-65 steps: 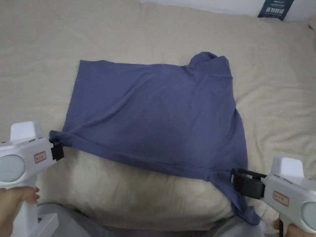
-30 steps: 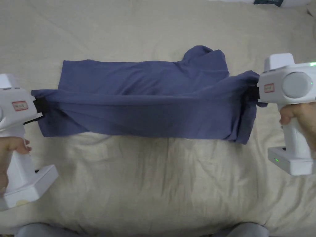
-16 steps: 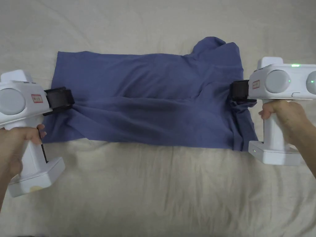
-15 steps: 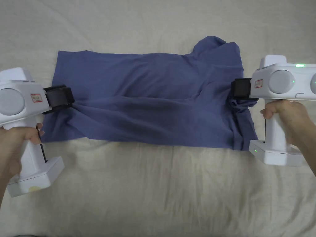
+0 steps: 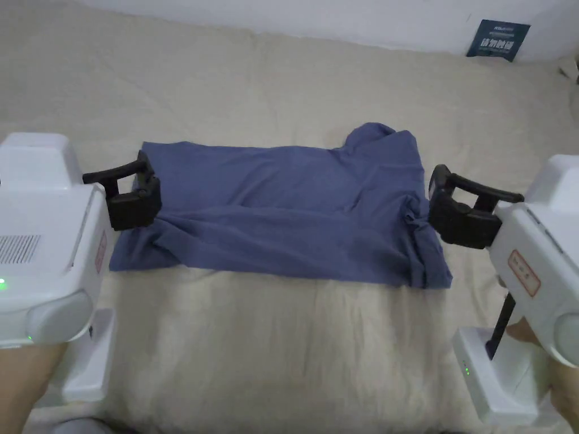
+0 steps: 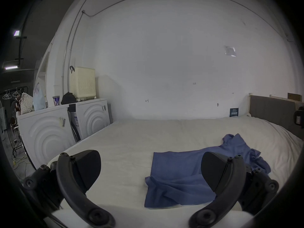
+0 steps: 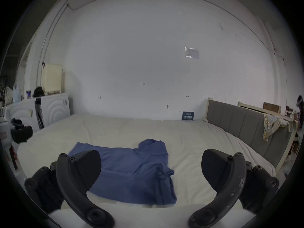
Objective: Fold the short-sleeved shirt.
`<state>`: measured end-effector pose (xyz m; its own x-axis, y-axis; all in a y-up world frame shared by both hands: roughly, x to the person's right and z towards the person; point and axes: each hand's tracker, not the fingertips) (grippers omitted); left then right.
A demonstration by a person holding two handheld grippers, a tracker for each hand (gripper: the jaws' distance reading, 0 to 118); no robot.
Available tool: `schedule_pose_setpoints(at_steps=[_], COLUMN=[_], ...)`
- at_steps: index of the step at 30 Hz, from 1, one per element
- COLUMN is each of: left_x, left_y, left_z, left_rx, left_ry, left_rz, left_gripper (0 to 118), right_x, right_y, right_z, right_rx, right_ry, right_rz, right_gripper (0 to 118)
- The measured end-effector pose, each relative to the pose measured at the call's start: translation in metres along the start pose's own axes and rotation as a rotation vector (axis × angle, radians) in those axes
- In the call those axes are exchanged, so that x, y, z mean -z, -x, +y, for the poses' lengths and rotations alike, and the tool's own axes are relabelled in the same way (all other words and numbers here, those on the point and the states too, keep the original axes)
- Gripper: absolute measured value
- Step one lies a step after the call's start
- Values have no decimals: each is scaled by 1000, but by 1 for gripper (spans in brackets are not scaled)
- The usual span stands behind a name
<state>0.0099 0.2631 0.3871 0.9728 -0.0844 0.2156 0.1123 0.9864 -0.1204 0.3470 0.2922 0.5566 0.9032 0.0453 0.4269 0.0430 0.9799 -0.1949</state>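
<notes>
The blue short-sleeved shirt (image 5: 282,215) lies on the cream bed, folded over into a wide band, with a bunched sleeve at its right end and a collar bump at the far right. My left gripper (image 5: 131,189) hovers above the shirt's left end, jaws wide apart and holding nothing. My right gripper (image 5: 452,206) hangs beside the shirt's right end, also open and free of cloth. In the left gripper view the shirt (image 6: 184,179) lies beyond the spread jaws of the left gripper (image 6: 150,170). In the right gripper view the shirt (image 7: 131,170) lies below the right gripper (image 7: 151,169).
The cream bedsheet (image 5: 294,350) stretches wide around the shirt. A dark blue card (image 5: 497,39) leans on the white wall at the back right. A grey headboard (image 7: 243,128) with a checked cloth runs along the right side. White appliances (image 6: 49,132) stand left of the bed.
Both grippers let go of the shirt's ends, opened, and pulled back toward me. The shirt now rests folded on the bed. The head camera has tilted up, showing the wall.
</notes>
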Motion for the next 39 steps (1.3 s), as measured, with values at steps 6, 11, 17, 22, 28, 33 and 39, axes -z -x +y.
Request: schedule_pose_setpoints(at_steps=[6, 11, 17, 22, 28, 33, 39], left_x=[-47, -64, -54, -2, 95, 159, 201], left_y=[-7, -11, -2, 8, 22, 25, 22], left_z=[-6, -15, -21, -8, -11, -44, -93], left_rx=[8, 23, 24, 0, -51, -96, -49], left_ry=[-16, -4, 110, 306, 558, 788, 979], left_rz=[-53, -66, -111, -105, -105, -94, -60], left_gripper=[72, 3, 0, 0, 69, 118, 103], right_x=[-48, -66, -62, -57, -39, -20, 4], right_y=[10, 11, 7, 6, 3, -2, -6], right_z=[-21, -28, -30, -31, -33, -44, -60], right_rx=[-1, 55, 91, 83, 76, 88, 96], right_ry=[-28, -40, 11, 39, 72, 136, 216], right_rz=[-10, 4, 12, 17, 16, 9, -14], right_gripper=[107, 4, 1, 1, 1, 1, 1])
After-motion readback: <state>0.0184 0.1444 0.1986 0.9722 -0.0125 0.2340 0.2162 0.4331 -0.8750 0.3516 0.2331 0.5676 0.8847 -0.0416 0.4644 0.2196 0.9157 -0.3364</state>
